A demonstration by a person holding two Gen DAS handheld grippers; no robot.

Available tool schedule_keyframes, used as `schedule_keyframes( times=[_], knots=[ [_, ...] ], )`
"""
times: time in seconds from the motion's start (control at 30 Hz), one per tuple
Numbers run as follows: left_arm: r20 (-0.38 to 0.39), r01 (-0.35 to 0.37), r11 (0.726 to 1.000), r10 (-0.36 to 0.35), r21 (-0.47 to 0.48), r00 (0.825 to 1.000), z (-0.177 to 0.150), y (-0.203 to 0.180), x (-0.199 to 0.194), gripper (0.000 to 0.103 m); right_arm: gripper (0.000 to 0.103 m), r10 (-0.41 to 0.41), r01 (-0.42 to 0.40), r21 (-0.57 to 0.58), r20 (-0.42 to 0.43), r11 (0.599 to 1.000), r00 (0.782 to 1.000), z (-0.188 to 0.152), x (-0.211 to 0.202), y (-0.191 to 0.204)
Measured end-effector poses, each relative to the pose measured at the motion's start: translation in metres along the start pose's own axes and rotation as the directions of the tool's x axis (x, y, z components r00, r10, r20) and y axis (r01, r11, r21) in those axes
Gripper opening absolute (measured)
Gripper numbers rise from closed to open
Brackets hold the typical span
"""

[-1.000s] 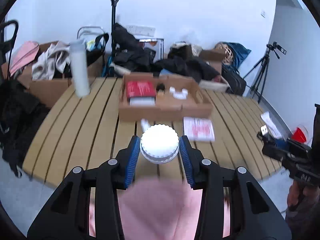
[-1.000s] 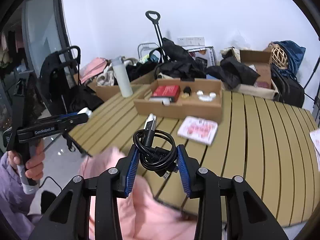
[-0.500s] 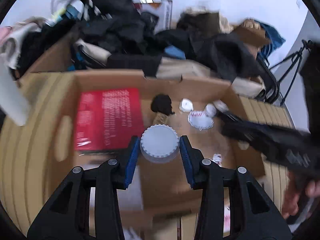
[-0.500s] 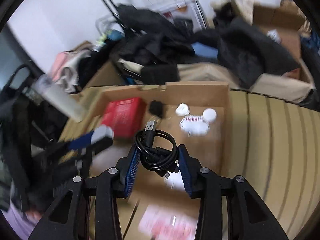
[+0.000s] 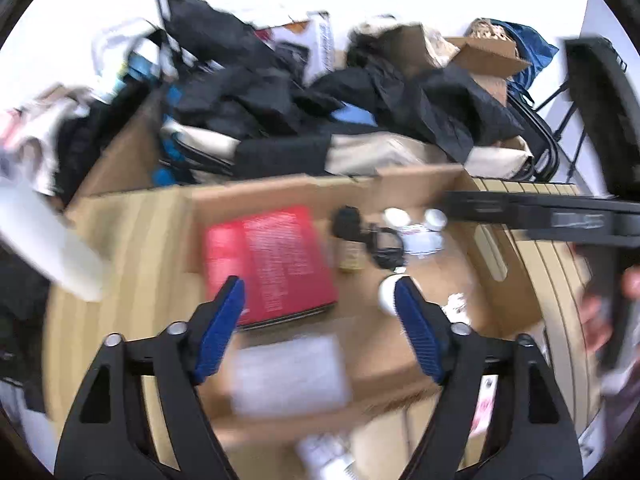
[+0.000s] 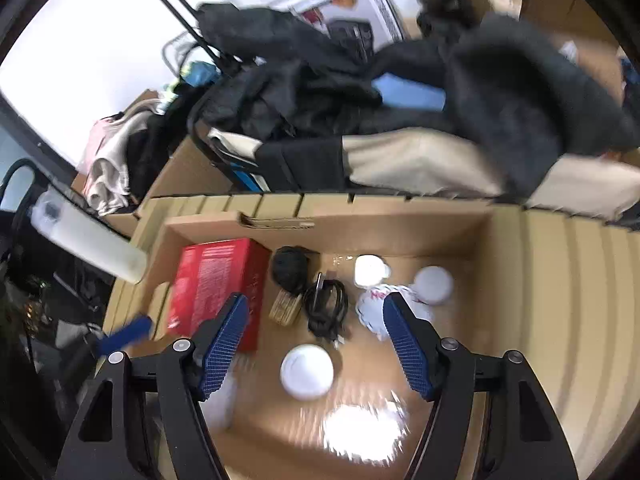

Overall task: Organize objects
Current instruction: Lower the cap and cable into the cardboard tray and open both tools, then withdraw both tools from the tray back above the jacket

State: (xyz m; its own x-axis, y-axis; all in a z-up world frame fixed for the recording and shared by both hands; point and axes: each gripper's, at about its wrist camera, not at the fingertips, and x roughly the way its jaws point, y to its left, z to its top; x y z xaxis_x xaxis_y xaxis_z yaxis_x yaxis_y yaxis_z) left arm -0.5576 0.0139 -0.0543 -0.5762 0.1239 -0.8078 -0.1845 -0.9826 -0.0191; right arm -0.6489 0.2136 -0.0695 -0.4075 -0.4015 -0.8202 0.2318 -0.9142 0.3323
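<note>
A shallow cardboard box [image 6: 400, 228] sits on the slatted wooden table [image 6: 580, 280]. In it lie a red box [image 6: 212, 280], a black coiled cable [image 6: 326, 308], a round white lid [image 6: 307, 371], a small wooden block [image 6: 286, 309], a black lump [image 6: 289, 268] and small white pieces [image 6: 434, 285]. My right gripper [image 6: 316, 344] is open and empty above the box, over the lid. My left gripper [image 5: 320, 332] is open and empty above the box [image 5: 504, 280]; the lid [image 5: 387, 294] shows beside its right finger, the red box [image 5: 272, 264] and cable [image 5: 386, 246] beyond.
A tall white bottle [image 6: 88, 240] stands at the table's left. Dark clothes, bags and cardboard boxes [image 6: 400, 92] pile up behind the table. The right gripper's body [image 5: 560, 220] crosses the right of the left wrist view. A white packet [image 5: 290, 376] lies blurred near the box front.
Both grippers have opened and let go: the white lid and the black cable now lie in the box. Both views are still moving and blurred.
</note>
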Motion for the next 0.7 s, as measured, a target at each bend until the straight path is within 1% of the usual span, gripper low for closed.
schedule_keyframes(
  times=[0.03,0.1,0.17,0.23,0.3,0.4,0.47,0.53,0.57,0.63,0.67,0.7],
  knots=[
    [0.0,-0.037,0.999,0.037,0.0,0.999,0.0,0.009,-0.015,0.093,0.074,-0.02,0.021,-0.021,0.01,1.0,1.0,-0.003,-0.022,0.002],
    [0.012,-0.091,0.996,0.091,-0.013,0.996,-0.003,0.026,-0.052,0.095,0.074,-0.074,0.076,-0.065,0.032,0.995,0.997,-0.011,-0.069,0.007],
    [0.029,-0.141,0.989,0.143,-0.048,0.989,-0.011,0.043,-0.094,0.102,0.075,-0.128,0.134,-0.097,0.066,0.986,0.99,-0.024,-0.117,0.009],
    [0.047,-0.185,0.979,0.189,-0.084,0.981,-0.02,0.054,-0.128,0.103,0.078,-0.159,0.169,-0.099,0.103,0.981,0.982,-0.037,-0.157,0.01],
    [0.057,-0.206,0.973,0.212,-0.104,0.976,-0.029,0.059,-0.158,0.103,0.078,-0.166,0.179,-0.08,0.142,0.981,0.976,-0.056,-0.198,0.01],
    [0.072,-0.198,0.971,0.209,-0.135,0.975,-0.045,0.06,-0.201,0.103,0.079,-0.172,0.187,-0.07,0.183,0.98,0.968,-0.084,-0.235,0.018],
    [0.091,-0.189,0.973,0.202,-0.134,0.975,-0.058,0.055,-0.227,0.103,0.079,-0.182,0.204,-0.083,0.216,0.976,0.959,-0.11,-0.255,0.027],
    [0.116,-0.194,0.973,0.209,-0.123,0.971,-0.078,0.048,-0.252,0.103,0.079,-0.187,0.218,-0.105,0.241,0.97,0.952,-0.141,-0.27,0.036],
    [0.129,-0.203,0.972,0.217,-0.116,0.968,-0.092,0.042,-0.266,0.103,0.079,-0.184,0.217,-0.114,0.248,0.97,0.951,-0.156,-0.276,0.04],
    [0.139,-0.213,0.97,0.228,-0.114,0.964,-0.119,0.031,-0.282,0.103,0.079,-0.161,0.201,-0.123,0.273,0.972,0.948,-0.198,-0.291,0.049],
    [0.145,-0.207,0.972,0.222,-0.112,0.964,-0.136,0.026,-0.291,0.103,0.079,-0.15,0.193,-0.129,0.284,0.973,0.947,-0.213,-0.297,0.052],
    [0.158,-0.198,0.974,0.214,-0.109,0.964,-0.156,0.018,-0.301,0.103,0.079,-0.132,0.181,-0.133,0.315,0.974,0.94,-0.24,-0.305,0.058]
  ],
)
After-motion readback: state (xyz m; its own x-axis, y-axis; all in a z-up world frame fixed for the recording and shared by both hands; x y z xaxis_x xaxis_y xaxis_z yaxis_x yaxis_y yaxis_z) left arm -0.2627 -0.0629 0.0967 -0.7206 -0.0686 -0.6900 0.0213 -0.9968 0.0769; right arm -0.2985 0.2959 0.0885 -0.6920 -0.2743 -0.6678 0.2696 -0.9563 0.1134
